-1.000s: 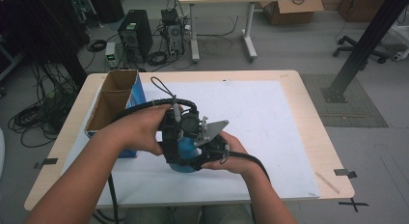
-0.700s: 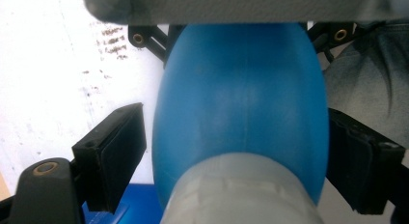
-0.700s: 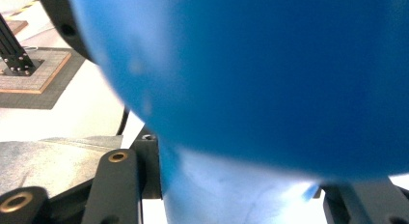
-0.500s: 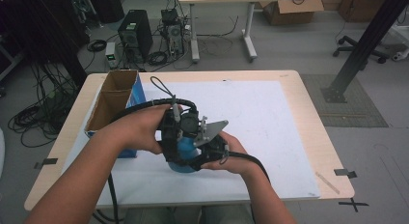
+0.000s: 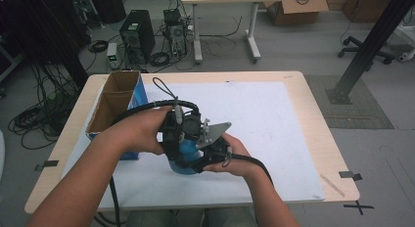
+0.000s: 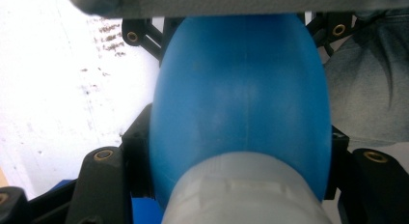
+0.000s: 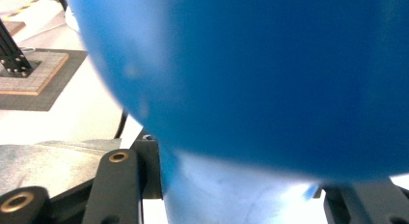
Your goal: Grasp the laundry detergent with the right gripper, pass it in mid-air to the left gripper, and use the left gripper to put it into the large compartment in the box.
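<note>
A blue rubber bulb [image 5: 187,152] sits between both grippers just above the white sheet, near the table's front edge. My left gripper [image 5: 180,139] comes in from the left. Its jaws have just been closing and now press the bulb's [image 6: 241,103] sides, with a pale grey cap [image 6: 241,197] close to the camera. My right gripper [image 5: 211,151], under its grey plate, is shut on the paler neck [image 7: 222,190] below the bulb's [image 7: 270,64] round body. Hands hide most of the jaws in the high view.
An open cardboard box [image 5: 115,102] with a blue side stands at the table's left. A white sheet [image 5: 264,119] covers the wooden table [image 5: 318,114]. Beyond the far edge lie a computer tower [image 5: 138,34] and cables on the floor.
</note>
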`<state>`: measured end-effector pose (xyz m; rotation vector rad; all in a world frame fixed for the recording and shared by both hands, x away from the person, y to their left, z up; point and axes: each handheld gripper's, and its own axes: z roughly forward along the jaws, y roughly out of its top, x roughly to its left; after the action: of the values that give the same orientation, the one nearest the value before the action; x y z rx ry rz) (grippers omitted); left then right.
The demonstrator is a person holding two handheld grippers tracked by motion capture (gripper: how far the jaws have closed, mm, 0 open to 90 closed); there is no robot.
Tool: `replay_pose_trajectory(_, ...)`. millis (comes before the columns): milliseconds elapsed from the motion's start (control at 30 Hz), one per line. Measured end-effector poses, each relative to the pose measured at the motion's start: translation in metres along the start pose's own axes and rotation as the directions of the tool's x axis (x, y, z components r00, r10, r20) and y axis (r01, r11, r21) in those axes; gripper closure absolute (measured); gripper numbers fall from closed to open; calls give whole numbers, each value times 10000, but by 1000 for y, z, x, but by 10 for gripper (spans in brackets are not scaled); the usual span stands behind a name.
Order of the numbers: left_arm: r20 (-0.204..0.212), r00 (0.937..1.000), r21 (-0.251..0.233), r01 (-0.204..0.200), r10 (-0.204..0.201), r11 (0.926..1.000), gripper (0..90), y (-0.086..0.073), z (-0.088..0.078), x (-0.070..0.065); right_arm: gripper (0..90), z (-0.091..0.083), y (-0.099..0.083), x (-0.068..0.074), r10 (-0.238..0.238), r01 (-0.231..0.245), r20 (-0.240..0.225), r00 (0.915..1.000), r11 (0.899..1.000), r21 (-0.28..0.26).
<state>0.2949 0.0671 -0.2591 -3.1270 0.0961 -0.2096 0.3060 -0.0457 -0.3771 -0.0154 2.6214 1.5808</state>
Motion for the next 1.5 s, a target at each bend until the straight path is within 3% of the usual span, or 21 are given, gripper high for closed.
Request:
replay_pose_trajectory(167, 38, 10000, 195, 62, -63, 9998, 385, 1, 1, 0, 451, 0, 0, 0, -31, 31, -9, 10000, 10000, 45)
replay_pose_trajectory(200, 141, 9999, 455, 52, -58, 9990, 386, 2, 2, -1, 451, 1, 0, 0, -67, 67, -45, 10000, 9999, 102)
replay_pose_trajectory(467, 135, 9998, 414, 103, -109, 9991, 390, 1, 0, -2, 451, 2, 1, 1, -226, 227, -44, 9997, 9995, 202)
replay_pose_trajectory(733, 162, 9997, 292, 160, -165, 9994, 391, 0, -6, -3, 436, 2, 5, 4, -213, 213, 10, 9998, 9998, -28)
replay_pose_trajectory(833, 71, 9998, 286, 169, -171, 9994, 391, 0, -9, -3, 381, 3, 6, 6, -157, 157, 37, 9999, 9998, -79)
replay_pose_trajectory(900, 62, 9999, 229, 157, -158, 9996, 391, -1, -11, -3, 319, 3, 6, 6, 194, -193, 105, 9998, 9997, -158)
replay_pose_trajectory(1100, 115, 9998, 144, 185, -186, 9997, 391, -2, -15, -2, 273, -1, 2, 6, 573, -560, 262, 9980, 9973, -480)
replay_pose_trajectory(1367, 134, 9992, 108, 388, -389, 9992, 390, -4, -15, 0, 204, -5, -4, 4, 589, -569, 439, 9973, 9974, -444)
replay_pose_trajectory(1500, 201, 9983, 113, 550, -552, 9984, 389, -3, -16, 2, 118, -9, -6, 4, 683, -653, 679, 9954, 9968, -462)
